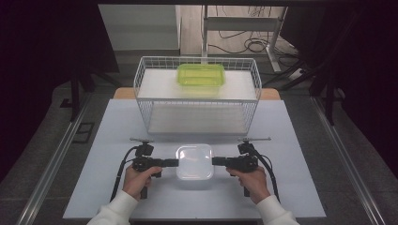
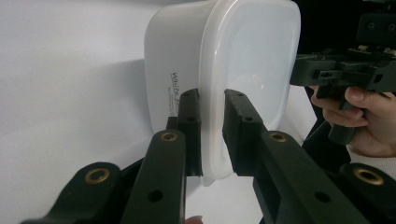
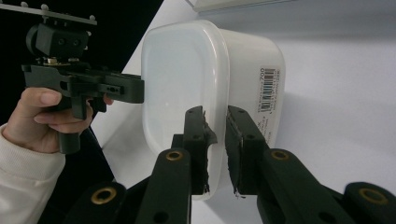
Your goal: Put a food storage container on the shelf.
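A white translucent lidded container (image 1: 195,161) sits on the pale table, near the front and in the middle. My left gripper (image 1: 177,163) holds its left edge, and in the left gripper view the jaws (image 2: 212,112) are closed on the lid rim of the container (image 2: 252,56). My right gripper (image 1: 213,161) holds the opposite edge. The right gripper view has its jaws (image 3: 215,126) pinching the rim of the container (image 3: 182,74), whose barcode label faces right. Each gripper view also shows the other gripper at the far rim.
A white wire rack (image 1: 141,79) with two shelves stands behind the container at the table's back. A lime-green lidded box (image 1: 200,74) lies on its top shelf. Bare table (image 1: 281,187) extends on both sides of my hands.
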`<state>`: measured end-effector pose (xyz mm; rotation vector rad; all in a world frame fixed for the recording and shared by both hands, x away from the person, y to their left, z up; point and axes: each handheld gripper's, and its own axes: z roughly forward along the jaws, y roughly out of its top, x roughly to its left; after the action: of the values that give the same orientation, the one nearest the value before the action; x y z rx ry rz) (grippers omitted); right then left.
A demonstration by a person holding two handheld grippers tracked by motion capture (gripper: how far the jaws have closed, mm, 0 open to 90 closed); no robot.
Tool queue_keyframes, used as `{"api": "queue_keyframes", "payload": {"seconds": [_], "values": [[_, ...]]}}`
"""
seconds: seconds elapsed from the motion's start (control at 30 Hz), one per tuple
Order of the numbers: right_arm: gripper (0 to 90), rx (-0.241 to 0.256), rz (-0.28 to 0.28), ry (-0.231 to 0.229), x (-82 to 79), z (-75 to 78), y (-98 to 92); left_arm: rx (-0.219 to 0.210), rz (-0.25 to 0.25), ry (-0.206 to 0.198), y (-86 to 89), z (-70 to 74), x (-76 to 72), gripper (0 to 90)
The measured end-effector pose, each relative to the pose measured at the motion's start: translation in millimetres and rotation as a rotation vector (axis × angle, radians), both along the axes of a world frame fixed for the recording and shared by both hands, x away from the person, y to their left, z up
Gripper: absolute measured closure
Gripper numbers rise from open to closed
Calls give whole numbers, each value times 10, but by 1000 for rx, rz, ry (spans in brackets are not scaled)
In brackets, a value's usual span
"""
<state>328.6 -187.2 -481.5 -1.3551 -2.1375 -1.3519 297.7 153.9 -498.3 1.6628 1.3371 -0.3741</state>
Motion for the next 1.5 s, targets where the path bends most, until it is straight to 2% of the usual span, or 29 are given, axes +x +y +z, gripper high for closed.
{"api": "queue_keyframes", "payload": {"seconds": [0.13, 0.27, 0.47, 0.53, 0.67, 0.87, 1.13, 1.5], "values": [[781, -8, 0, -16, 7, 6, -6, -15, -10, -11, 5, 30, -11, 785], [781, -5, 0, -28, 2, 31, -9, -7, -17, -38, 10, 81, -24, 788], [783, 2, 7, -51, -17, 82, 0, -16, -13, -53, 26, 133, -50, 790], [783, 4, 9, -68, -16, 95, -3, -13, -15, -57, 24, 160, -56, 790], [783, 3, 9, -78, -30, 132, -1, -9, -14, -73, 23, 204, -63, 791], [783, 2, 20, -94, -36, 154, 9, 1, -15, -76, 37, 216, -70, 791], [783, 12, 28, -109, -18, 205, 42, 17, -15, -88, 60, 267, -9, 790], [779, 2, -3, -129, 57, 328, -4, -1, -25, -119, 14, 445, 94, 794]]}}
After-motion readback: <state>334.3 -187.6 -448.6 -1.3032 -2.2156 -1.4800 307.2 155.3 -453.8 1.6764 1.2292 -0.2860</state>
